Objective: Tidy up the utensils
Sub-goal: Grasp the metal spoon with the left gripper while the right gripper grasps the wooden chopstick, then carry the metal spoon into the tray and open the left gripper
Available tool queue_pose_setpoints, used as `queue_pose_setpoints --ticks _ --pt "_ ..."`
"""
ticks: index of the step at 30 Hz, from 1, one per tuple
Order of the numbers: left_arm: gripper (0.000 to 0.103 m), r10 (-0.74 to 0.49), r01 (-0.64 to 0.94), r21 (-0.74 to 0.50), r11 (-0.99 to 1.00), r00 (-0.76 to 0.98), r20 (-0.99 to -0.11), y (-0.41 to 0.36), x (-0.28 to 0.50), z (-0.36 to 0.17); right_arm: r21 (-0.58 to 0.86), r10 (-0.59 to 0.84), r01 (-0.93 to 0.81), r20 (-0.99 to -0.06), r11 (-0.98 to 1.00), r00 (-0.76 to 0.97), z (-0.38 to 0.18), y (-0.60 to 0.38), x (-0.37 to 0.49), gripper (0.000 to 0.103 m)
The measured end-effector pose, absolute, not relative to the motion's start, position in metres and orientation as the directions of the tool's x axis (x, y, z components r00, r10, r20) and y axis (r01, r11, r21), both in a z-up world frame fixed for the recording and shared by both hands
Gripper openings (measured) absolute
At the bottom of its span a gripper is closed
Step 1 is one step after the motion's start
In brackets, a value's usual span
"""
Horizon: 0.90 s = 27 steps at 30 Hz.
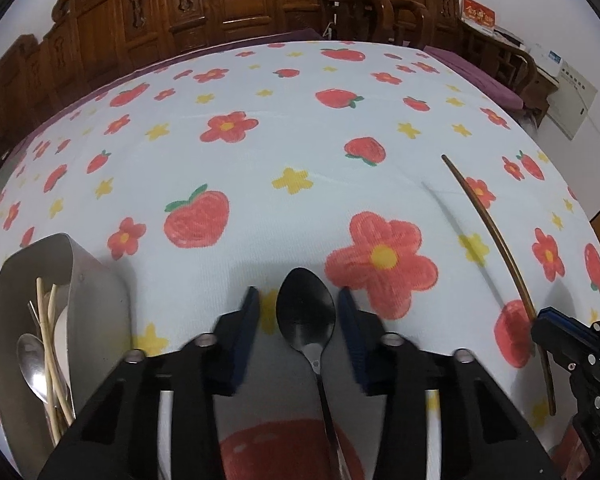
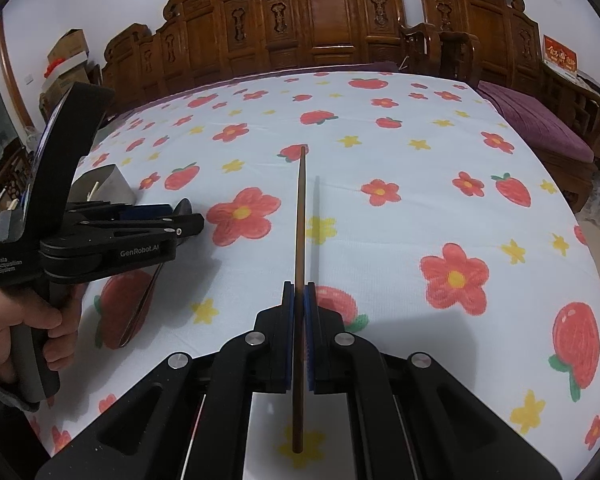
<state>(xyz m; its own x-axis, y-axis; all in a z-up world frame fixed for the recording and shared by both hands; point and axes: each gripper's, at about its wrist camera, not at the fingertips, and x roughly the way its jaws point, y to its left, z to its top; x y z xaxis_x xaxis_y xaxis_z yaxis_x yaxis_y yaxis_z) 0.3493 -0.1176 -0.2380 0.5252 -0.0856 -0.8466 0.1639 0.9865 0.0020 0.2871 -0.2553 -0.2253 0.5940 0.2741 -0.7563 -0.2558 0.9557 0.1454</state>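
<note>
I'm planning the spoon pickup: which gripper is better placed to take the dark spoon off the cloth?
Left. The left gripper already straddles the spoon, with gaps still showing beside its bowl. The right gripper is shut on a chopstick.

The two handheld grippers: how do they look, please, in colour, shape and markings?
Both are black with blue ribbed pads and round silver screws. The left gripper has a black pistol handle, white "GenRobot.AI" and "Data Acquisition System" lettering; a grey cuff shows at the wrist. The right gripper looks the same.
</note>
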Motion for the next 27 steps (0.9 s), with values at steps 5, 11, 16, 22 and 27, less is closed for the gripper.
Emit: queue_pose_setpoints --ticks 5,11,16,22,27 --pt "0.027 -0.088 0.187 0.016 0.982 0.538 -0.838 -0.119 0.342 -0.235 0.143 0.274 -0.259 -0.755 0.955 0.595 -0.225 -0.254 0.286 0.006" --pt "0.027 -0.138 0.219 -0.004 0.976 0.602 -0.786 -0.12 0.318 -0.205 0.137 0.277 -0.267 -0.747 0.954 0.604 -0.222 -0.25 0.282 0.006" --pt "0.027 -0.188 0.236 -0.039 0.971 0.649 -0.737 -0.117 0.298 -0.175 0.14 0.283 -0.27 -0.73 0.953 0.622 -0.216 -0.247 0.275 0.006" --pt "0.026 -0.215 0.249 -0.053 0.967 0.688 -0.693 -0.113 0.282 -0.146 0.133 0.289 -0.281 -0.71 0.95 0.642 -0.208 -0.24 0.264 0.006" --pt "0.027 -0.222 0.247 -0.06 0.967 0.705 -0.673 -0.106 0.272 -0.134 0.126 0.293 -0.289 -0.695 0.949 0.656 -0.201 -0.236 0.255 0.006"
